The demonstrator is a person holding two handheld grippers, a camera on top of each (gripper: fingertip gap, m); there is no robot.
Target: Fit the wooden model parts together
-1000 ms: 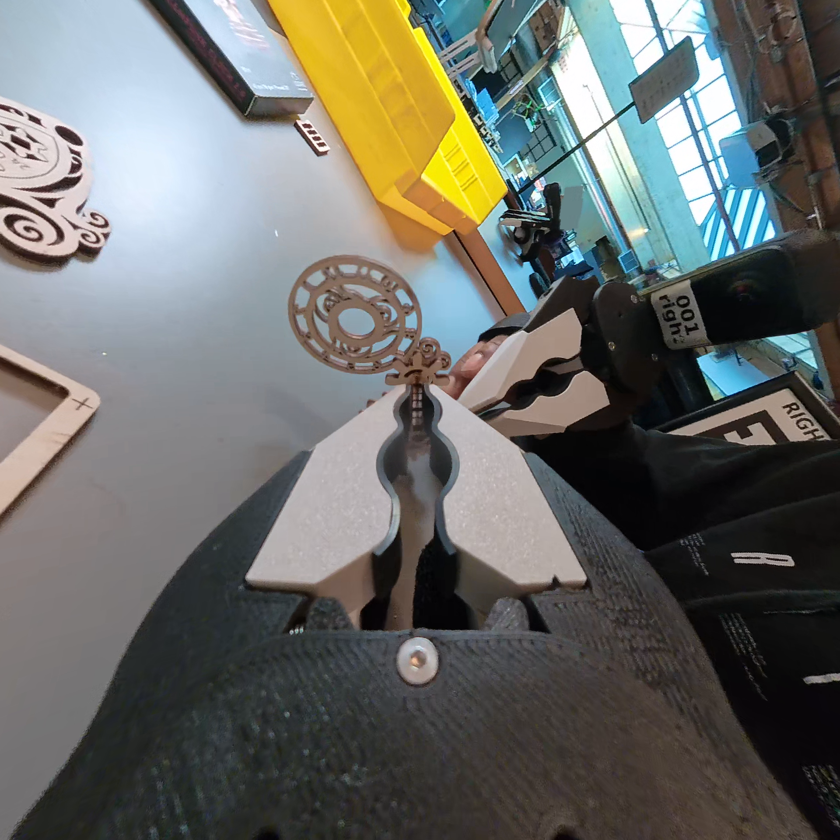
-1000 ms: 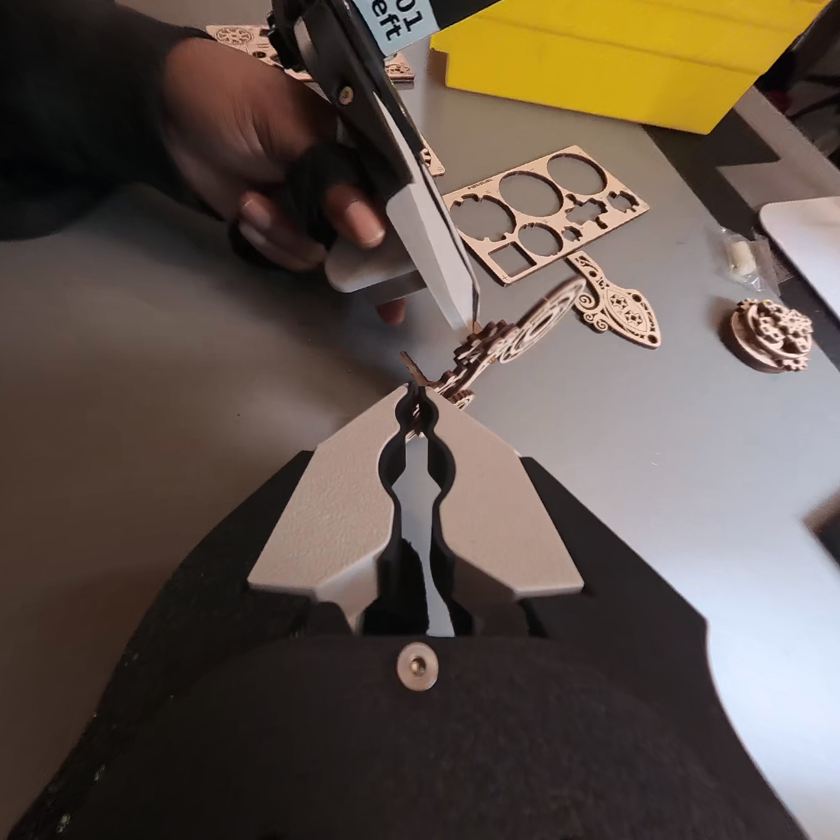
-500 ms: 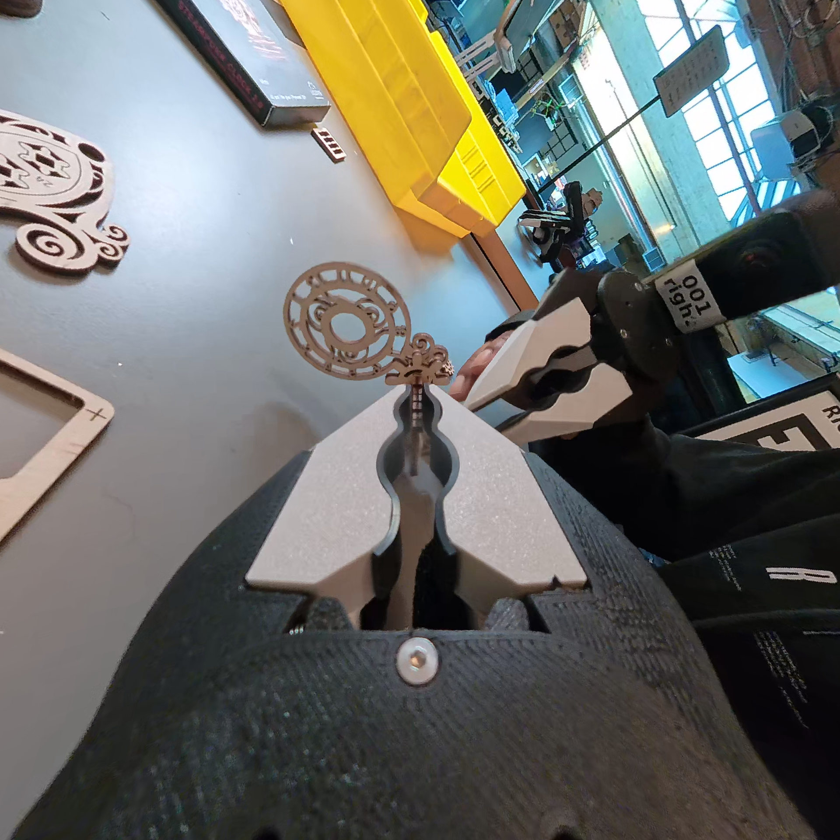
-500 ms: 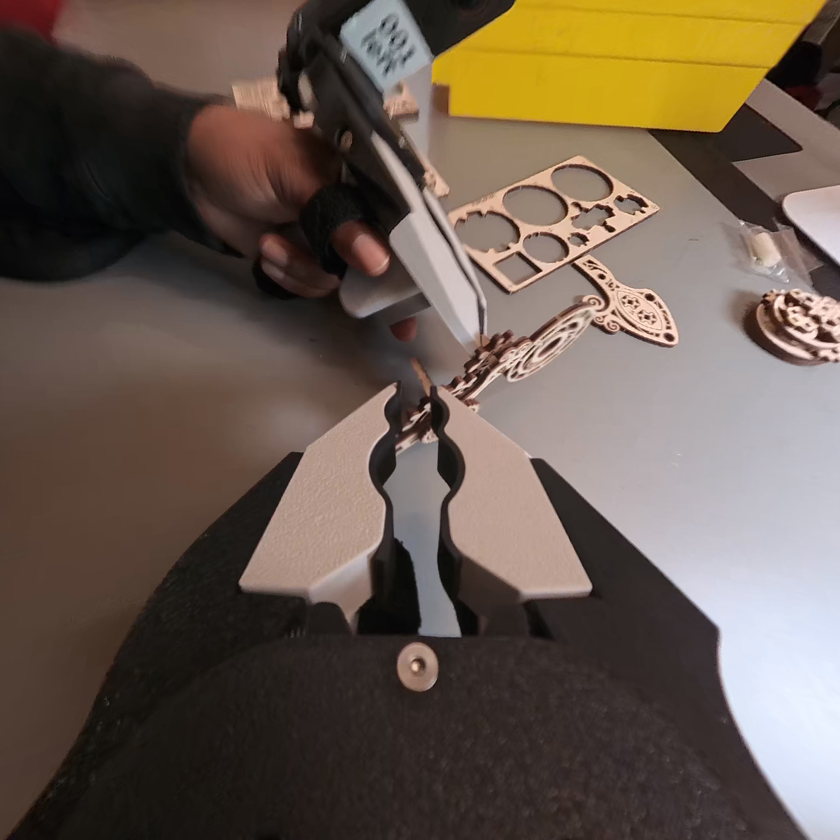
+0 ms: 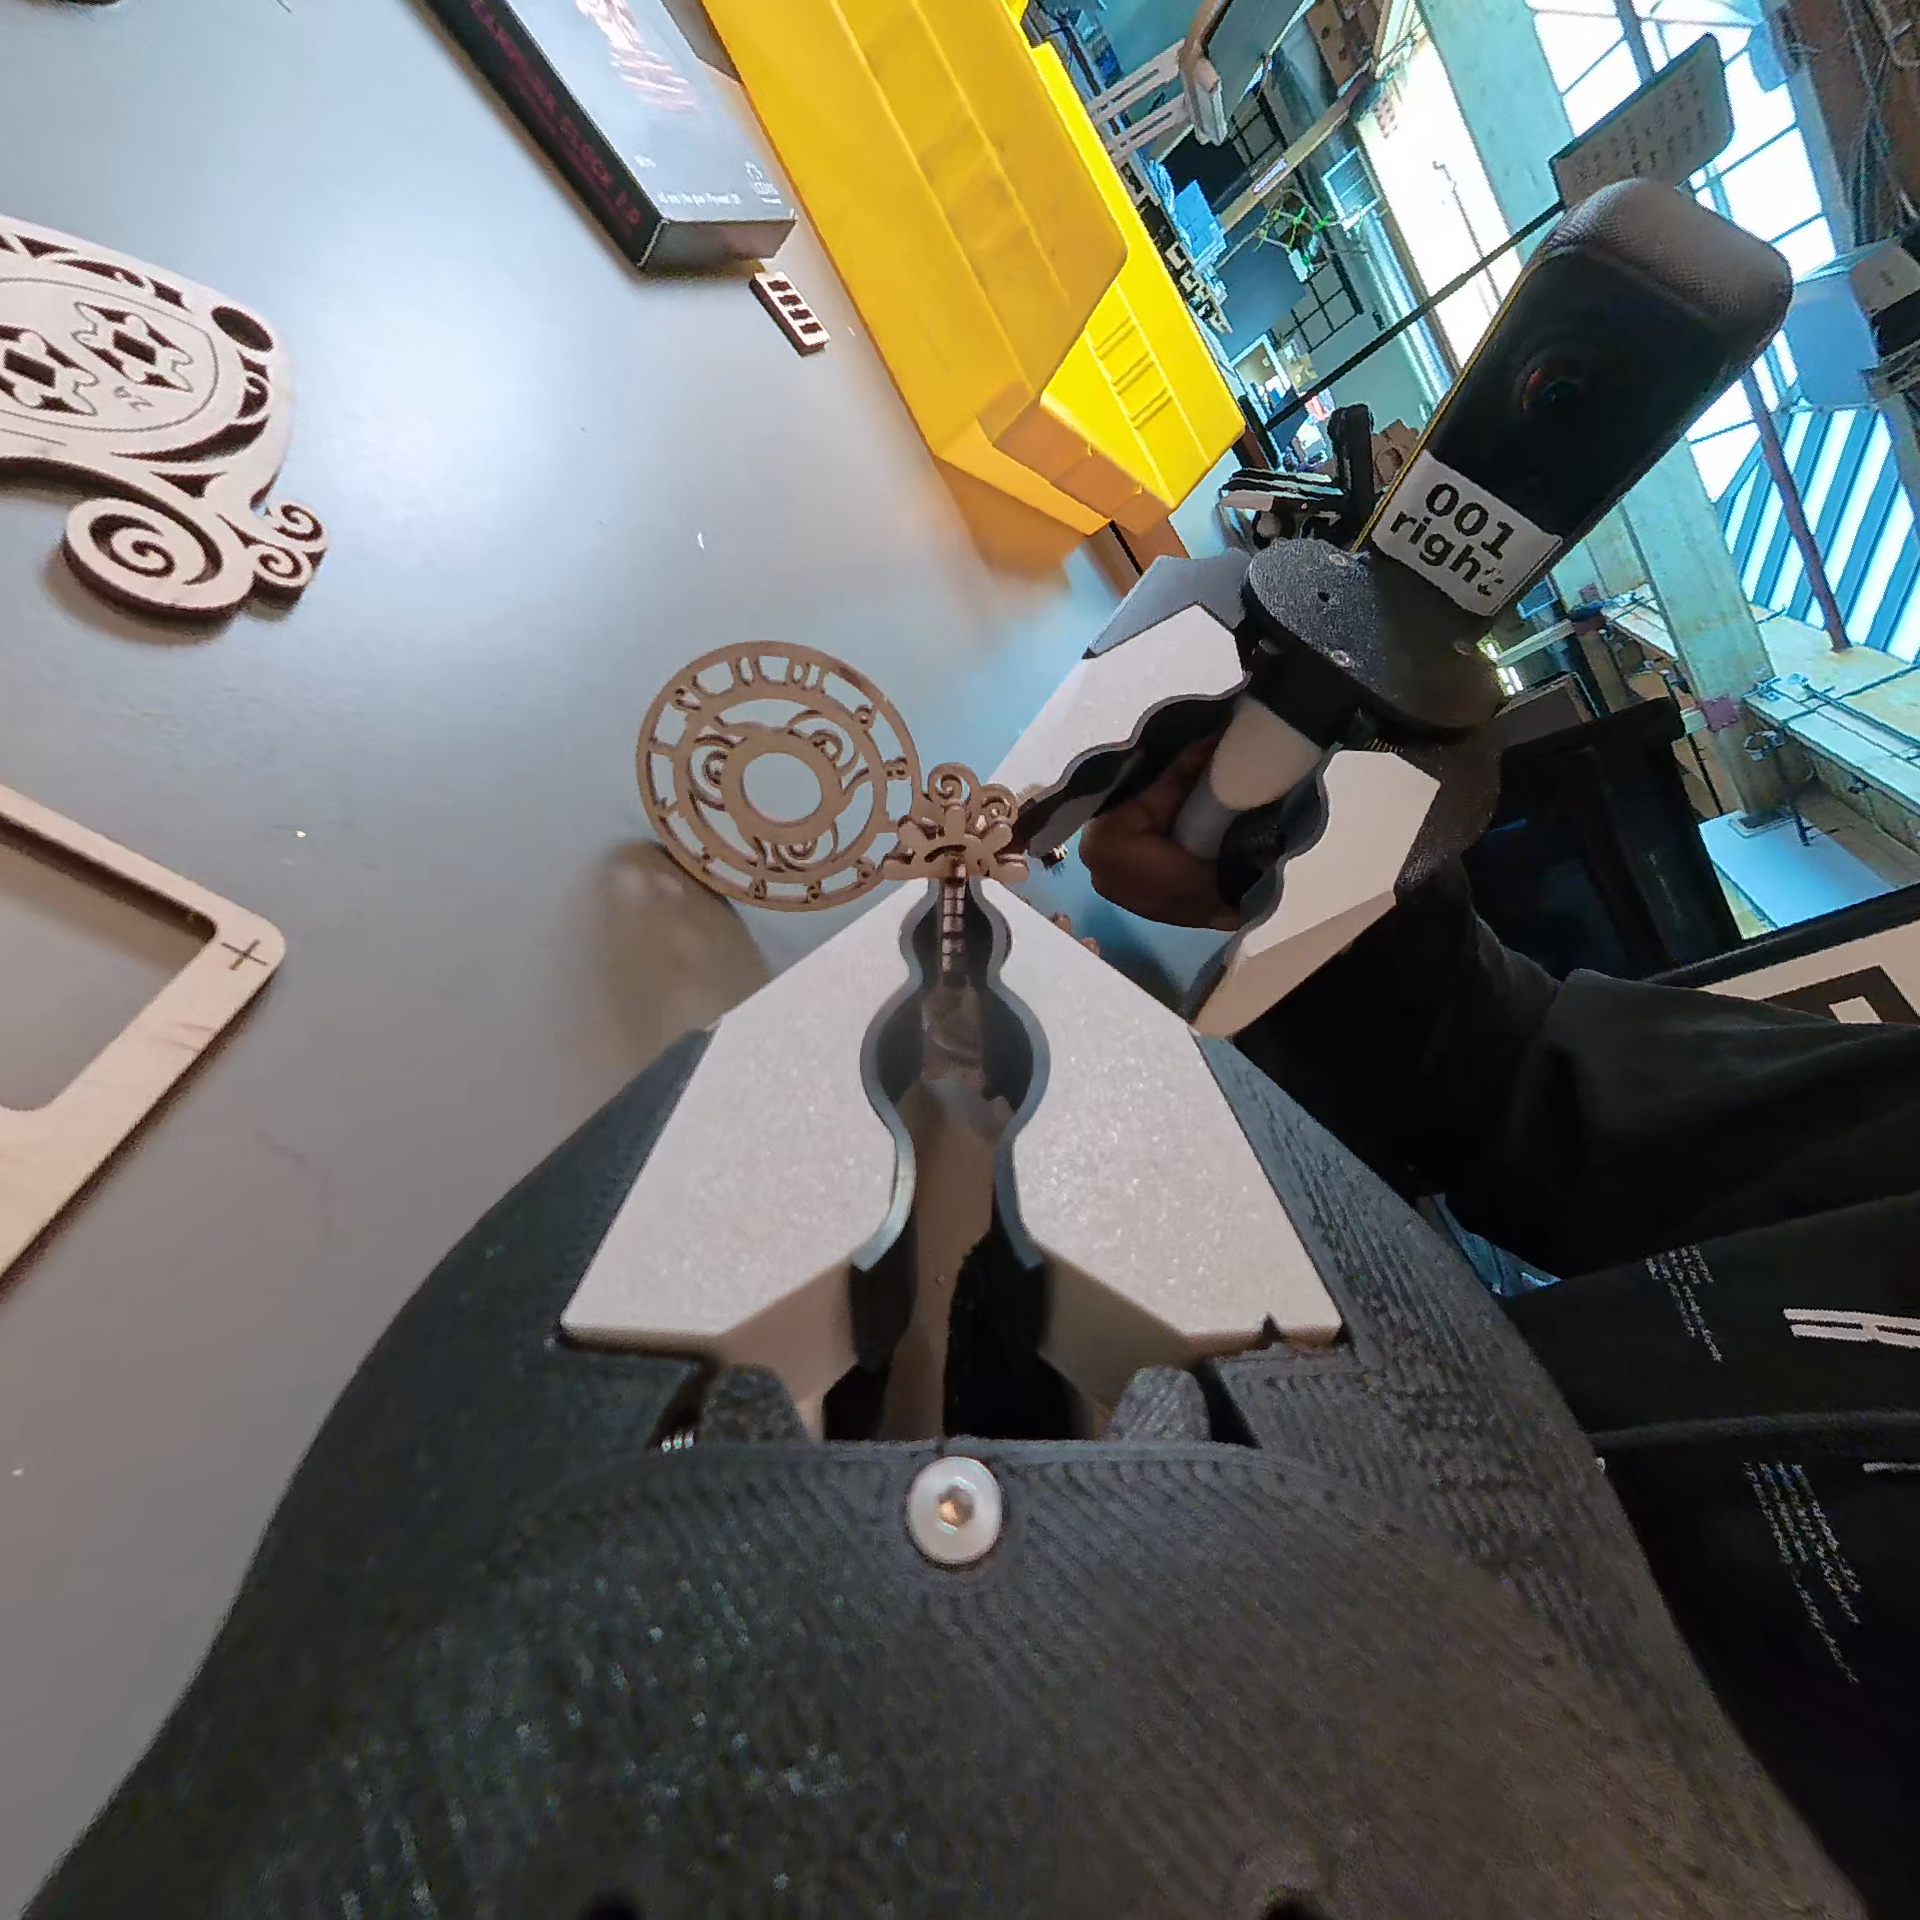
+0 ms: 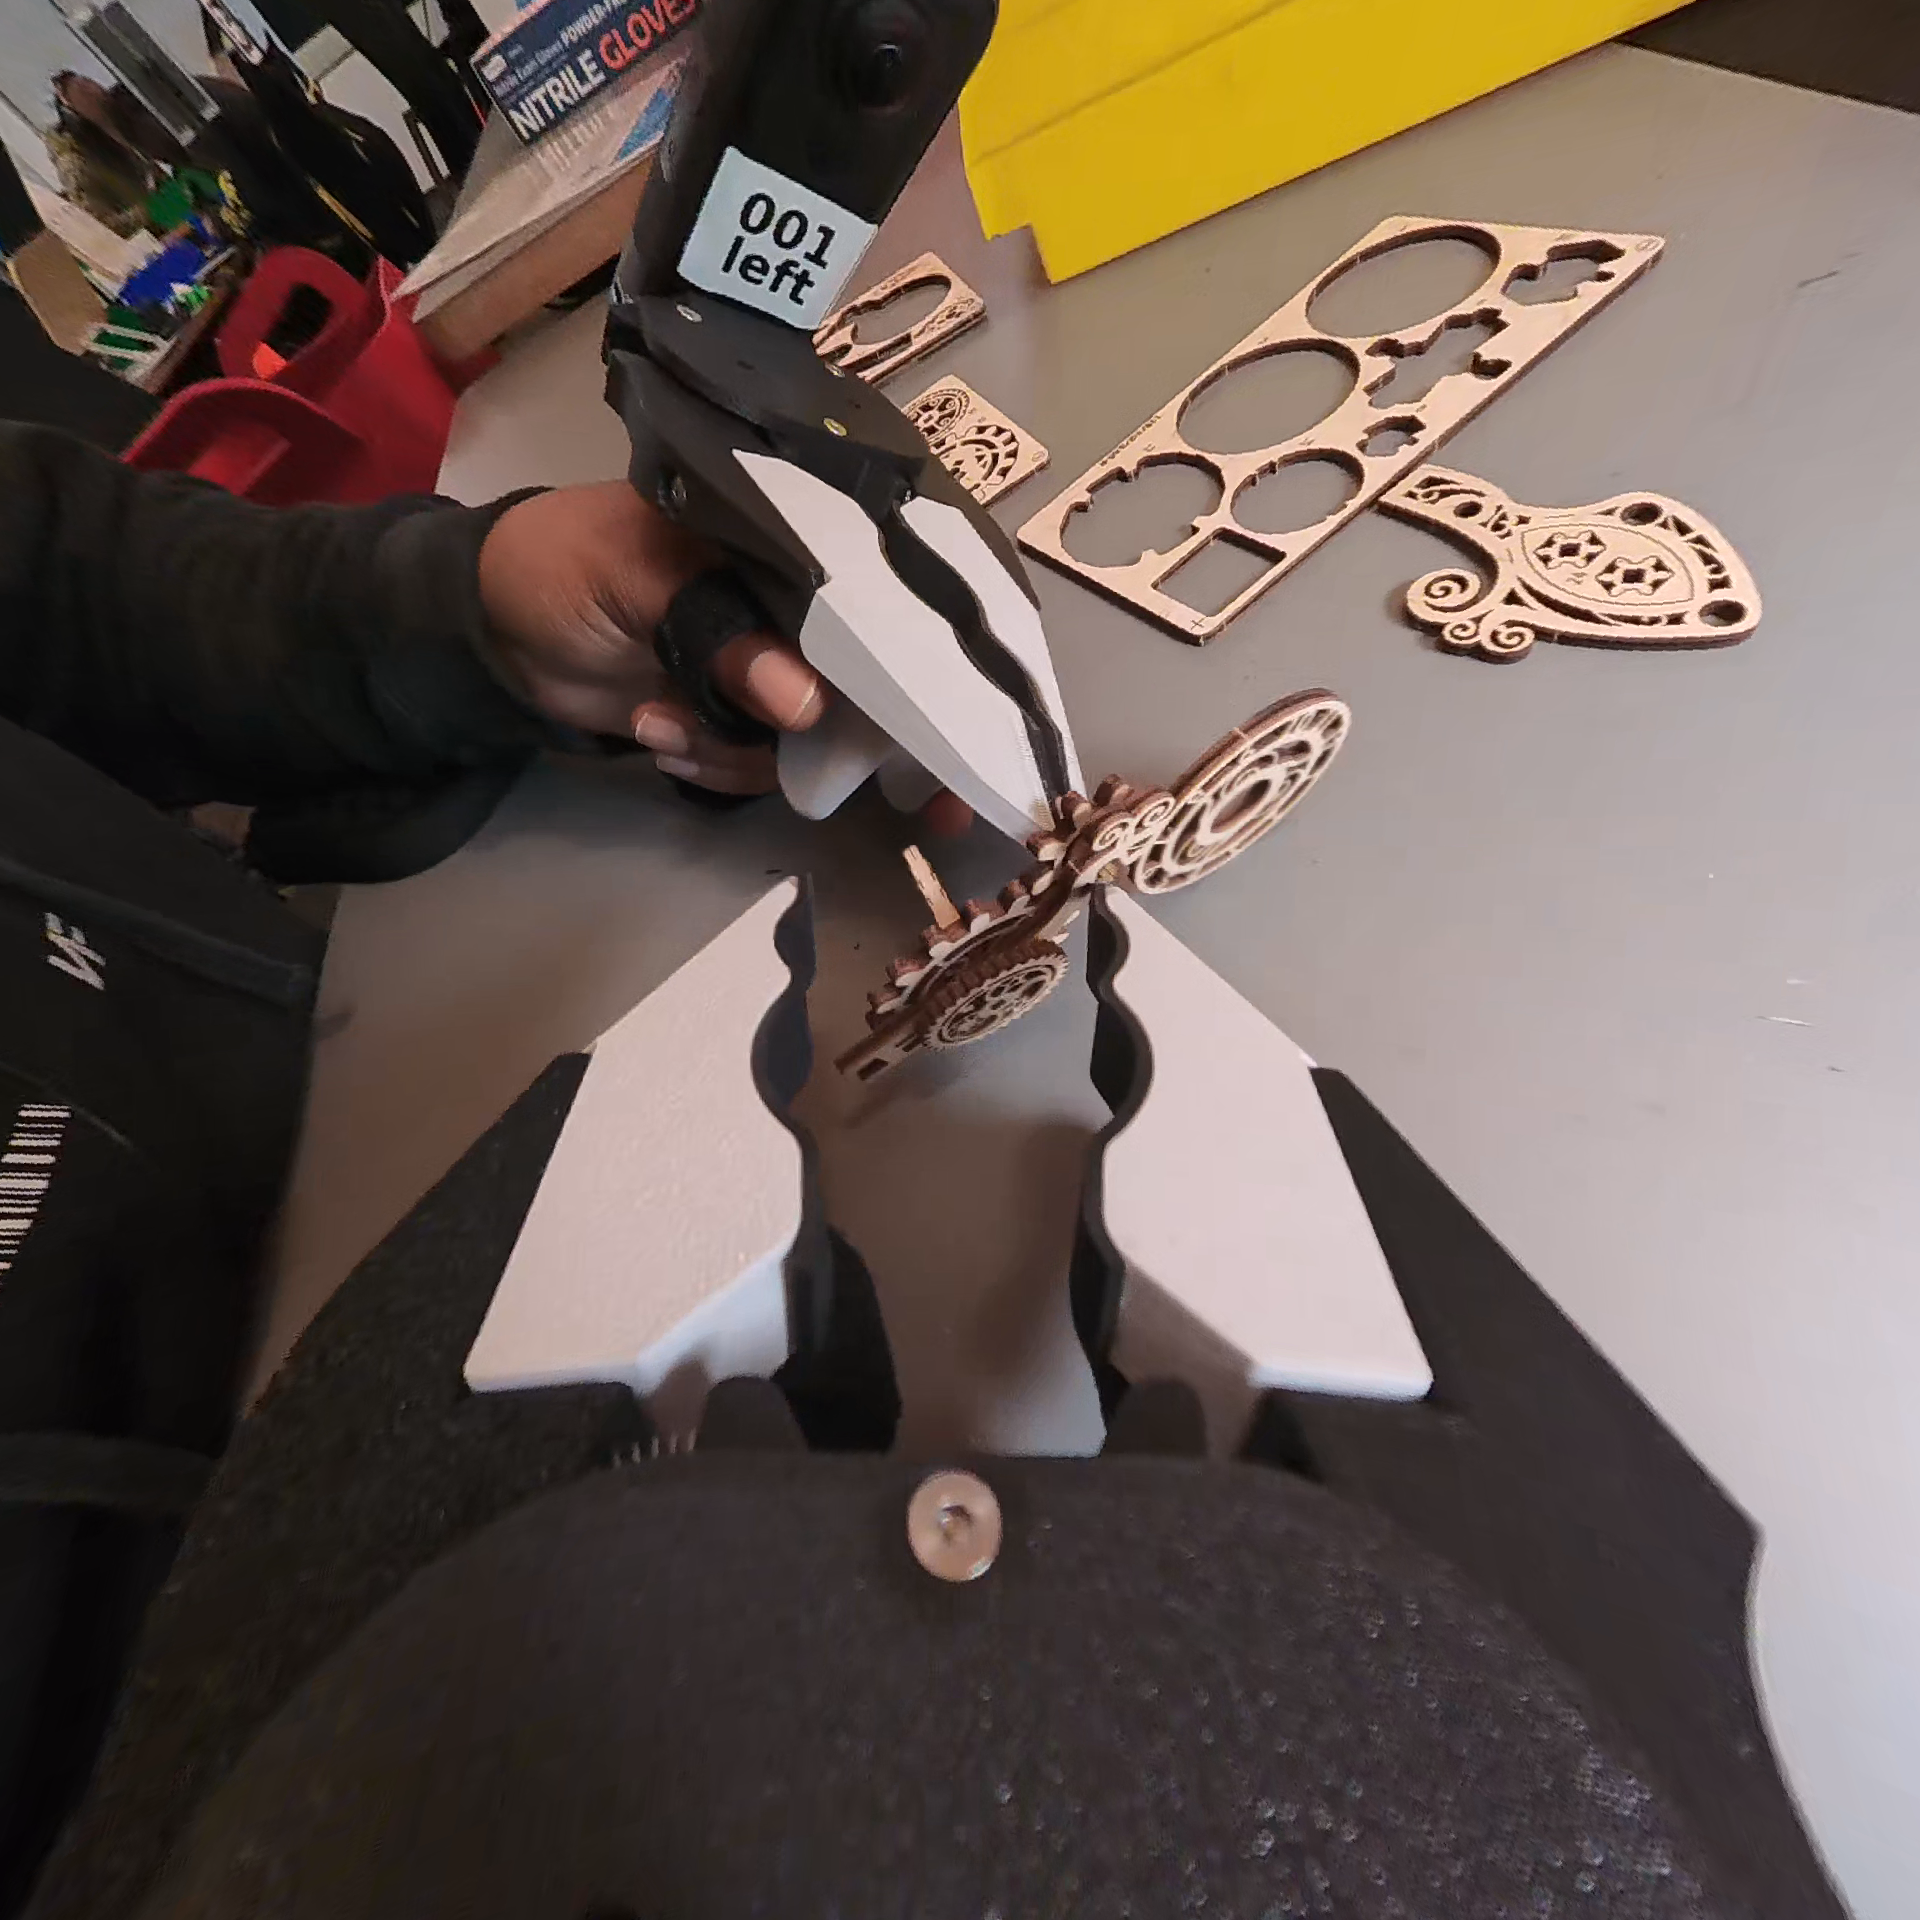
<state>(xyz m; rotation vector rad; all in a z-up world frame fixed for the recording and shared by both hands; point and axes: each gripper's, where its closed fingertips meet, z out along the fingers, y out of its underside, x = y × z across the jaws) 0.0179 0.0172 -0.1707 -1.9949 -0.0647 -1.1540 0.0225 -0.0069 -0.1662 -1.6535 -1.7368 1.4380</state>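
The wooden model [image 6: 977, 987] is a stack of gears joined to a scrolled ornament and a round fretwork dial [image 6: 1236, 795]. My left gripper [image 6: 1049, 805] is shut on it at the ornament and holds it above the grey table. In the left wrist view the dial [image 5: 774, 795] and ornament [image 5: 961, 831] stick out past the left gripper [image 5: 956, 899]. My right gripper [image 6: 948, 902] is open, with its fingers [image 6: 675, 1122] either side of the gear end and not touching it. It also shows open in the left wrist view [image 5: 1117, 920].
A yellow bin [image 6: 1247, 125] and a black box [image 5: 623, 114] stand at the table's far side. A cut-out wooden sheet [image 6: 1320, 416], an ornate flat wooden plate [image 6: 1590, 582] and two small sheets [image 6: 971, 442] lie beyond the model. A wooden frame [image 5: 104, 1039] lies at left. Only a small space, under 4 cm, lies between the two pairs of fingers.
My right gripper, shut on the gear end a second ago, has opened wide and let go. My left gripper keeps hold of the model.
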